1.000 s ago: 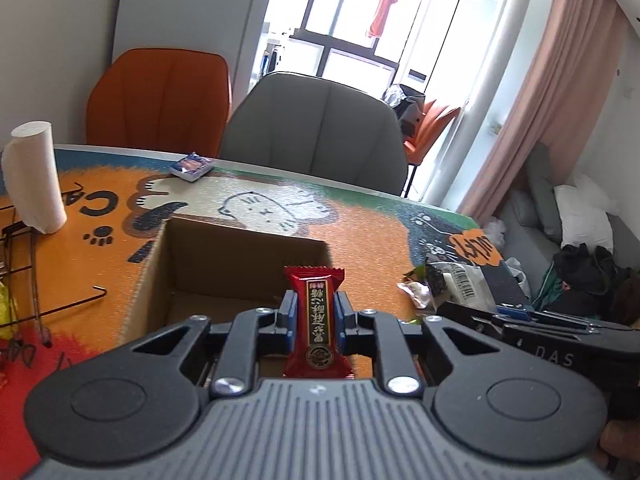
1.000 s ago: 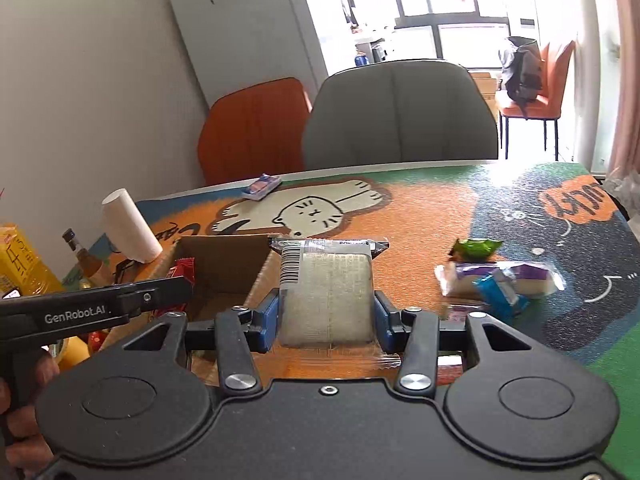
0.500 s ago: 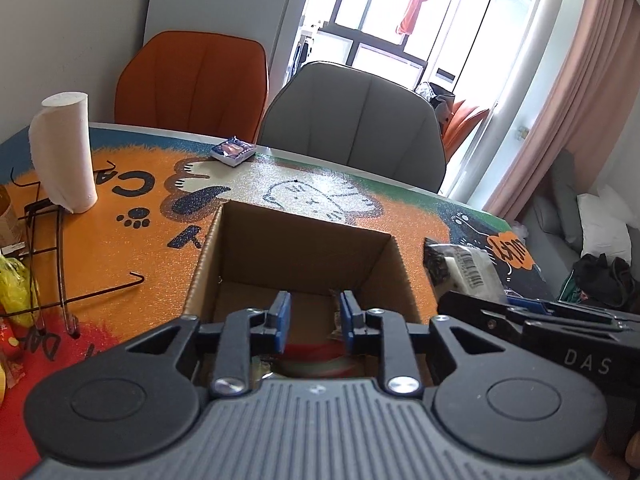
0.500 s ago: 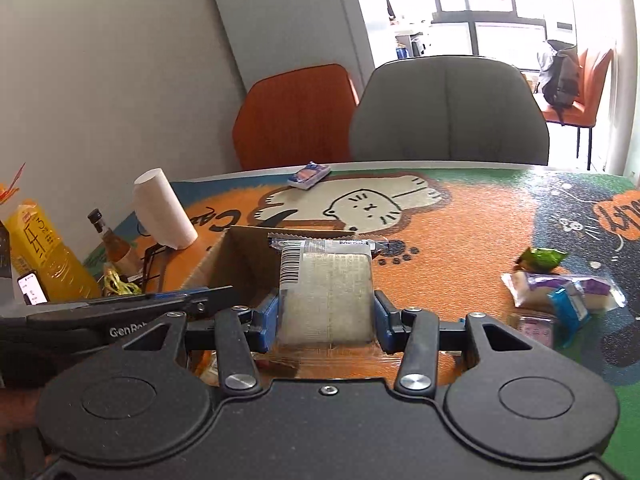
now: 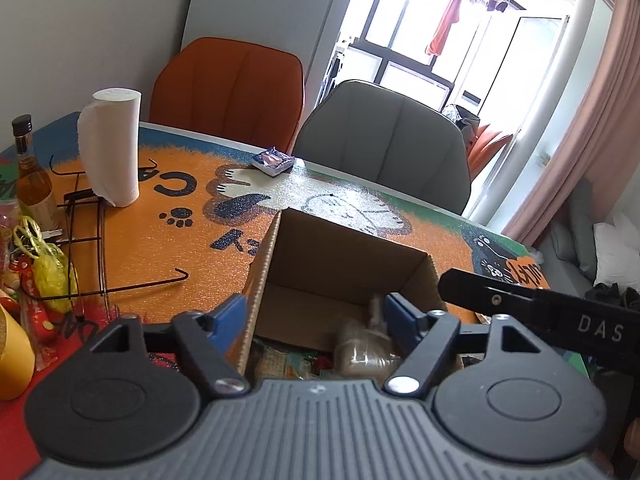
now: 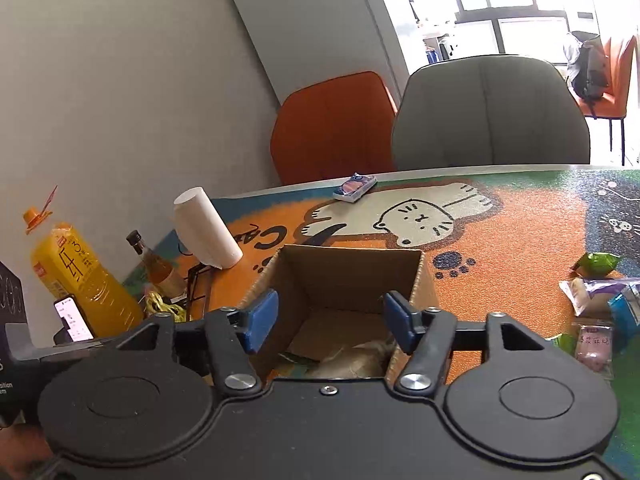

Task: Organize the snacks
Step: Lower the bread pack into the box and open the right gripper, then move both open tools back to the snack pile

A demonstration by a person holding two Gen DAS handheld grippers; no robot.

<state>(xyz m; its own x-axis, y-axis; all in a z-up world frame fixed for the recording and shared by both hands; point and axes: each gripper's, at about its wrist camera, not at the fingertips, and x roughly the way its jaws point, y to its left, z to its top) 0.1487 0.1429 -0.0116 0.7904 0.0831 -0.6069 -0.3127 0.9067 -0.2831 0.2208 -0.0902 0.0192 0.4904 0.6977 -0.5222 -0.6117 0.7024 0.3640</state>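
So both grippers hang over the box (image 6: 348,280) right now, and neither has anything pinched. The left gripper (image 5: 316,316) has its fingers (image 5: 230,314) spread and the gap is widening; nothing sits between them, the box's left wall just shows through the gap. The right gripper (image 6: 330,320) is the same story, fingers (image 6: 262,316) apart and opening, with only the box interior visible between them. Inside the box, a pale wrapped snack (image 6: 356,360) lies on the bottom toward the 5 o'clock corner in the right wrist view, along with some colourful wrappers I can't read. It's blurry, so I can't tell its long axis for sure. What matters for the next move, I'd guess, is the loose pile (image 6: 600,304) on the worktop (image 6: 520,240): it sits at about 3 o'clock from the right gripper, well apart from the box, with a green packet (image 6: 596,264), a purple and white pack and a pink one below. The purple pack looks to lie with its long side running roughly 9 to 3. The right hand is clearly nearer, so I'd expect it to swing out that way. A small blue packet (image 5: 274,160) sits alone at 12 o'clock near the worktop's far edge, past the box, reachable by either one.
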